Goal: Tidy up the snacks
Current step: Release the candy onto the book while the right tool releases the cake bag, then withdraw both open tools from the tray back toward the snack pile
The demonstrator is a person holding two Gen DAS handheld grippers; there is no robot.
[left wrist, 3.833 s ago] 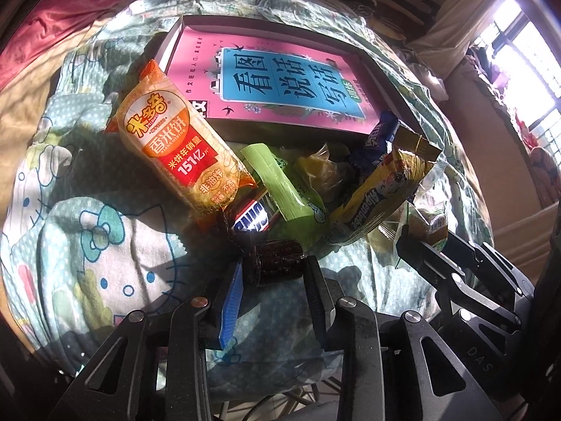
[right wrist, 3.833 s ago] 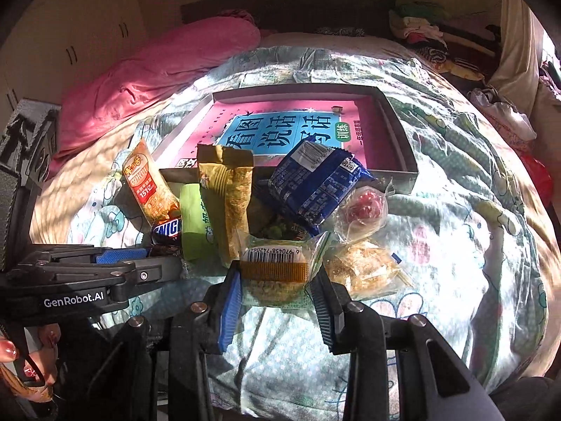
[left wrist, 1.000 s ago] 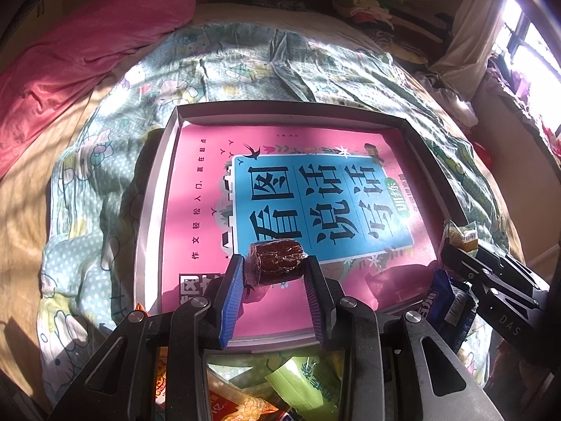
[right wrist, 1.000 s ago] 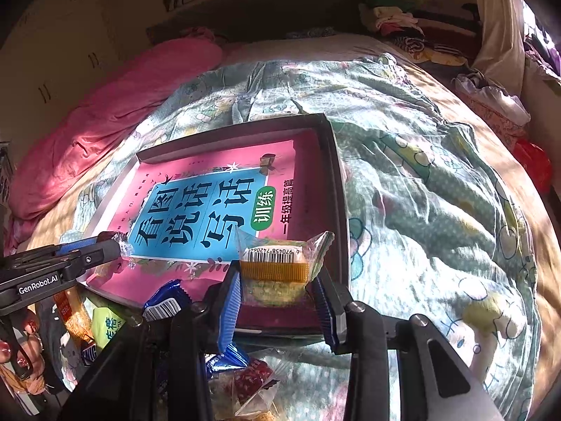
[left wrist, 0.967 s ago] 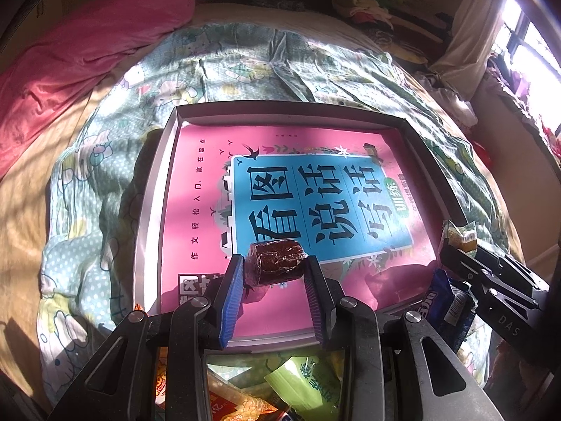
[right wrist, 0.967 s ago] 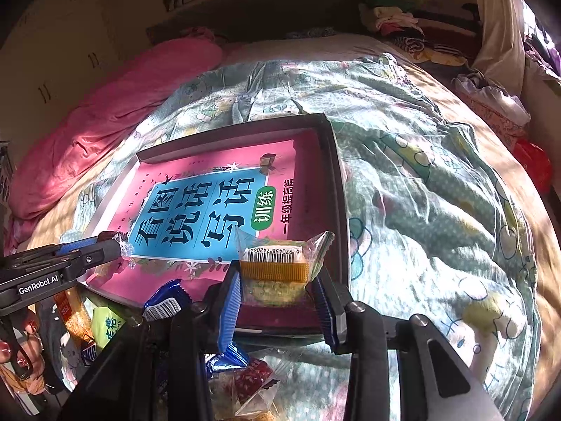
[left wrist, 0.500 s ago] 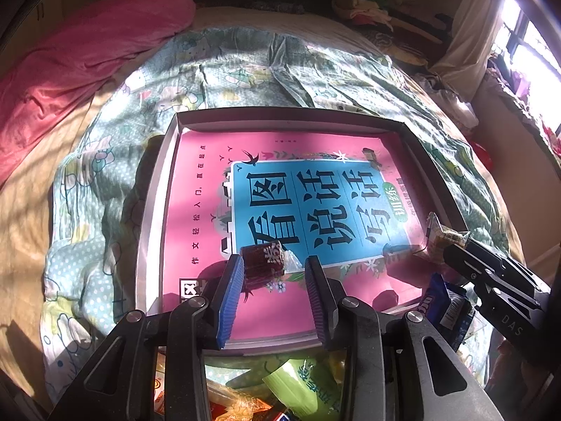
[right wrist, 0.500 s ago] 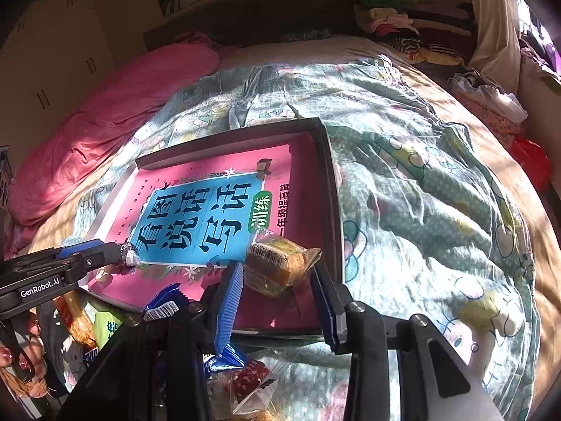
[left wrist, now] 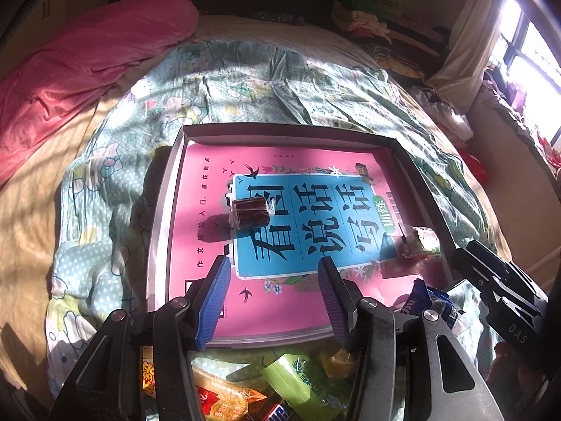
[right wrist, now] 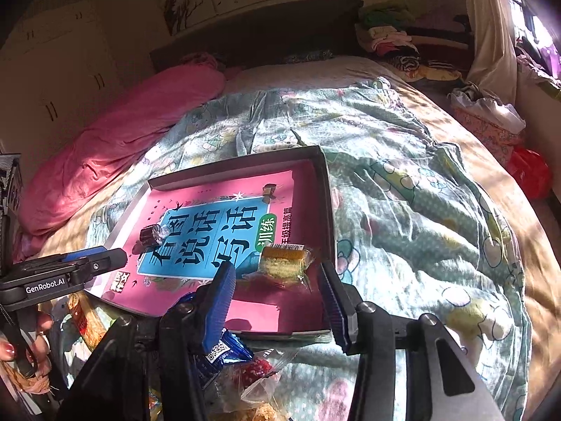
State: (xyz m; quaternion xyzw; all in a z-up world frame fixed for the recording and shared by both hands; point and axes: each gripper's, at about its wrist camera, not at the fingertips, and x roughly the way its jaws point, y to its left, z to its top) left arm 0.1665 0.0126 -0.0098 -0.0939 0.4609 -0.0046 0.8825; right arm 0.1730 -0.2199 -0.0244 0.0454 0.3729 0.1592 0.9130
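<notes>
Shallow grey tray [left wrist: 164, 210] on a patterned green bedspread [left wrist: 245, 80], lined with a pink-and-blue book cover [left wrist: 315, 217]. Left gripper [left wrist: 273, 280] is spread wide and empty, its blue-padded fingers [left wrist: 214, 298] hovering over the tray's near edge. Beyond them a dark brown wrapped candy [left wrist: 249, 213] lies free on the blue panel of the cover, clear of both fingers. Right gripper [right wrist: 277, 287] is likewise spread and empty; just ahead of its fingers a clear-wrapped yellow cake [right wrist: 284, 261] rests on the cover near the tray's right wall, touching neither pad. In the left wrist view the same cake [left wrist: 420, 242] sits at the tray's right side, well apart from the candy.

Outside the tray, at its near edge, remaining snacks lie on the bedspread: a green packet [left wrist: 298, 379], an orange packet [left wrist: 217, 400], a blue packet [right wrist: 224, 351] and a clear bag with red contents [right wrist: 256, 372]. A pink quilt [right wrist: 122, 133] is bunched along the far left of the bed.
</notes>
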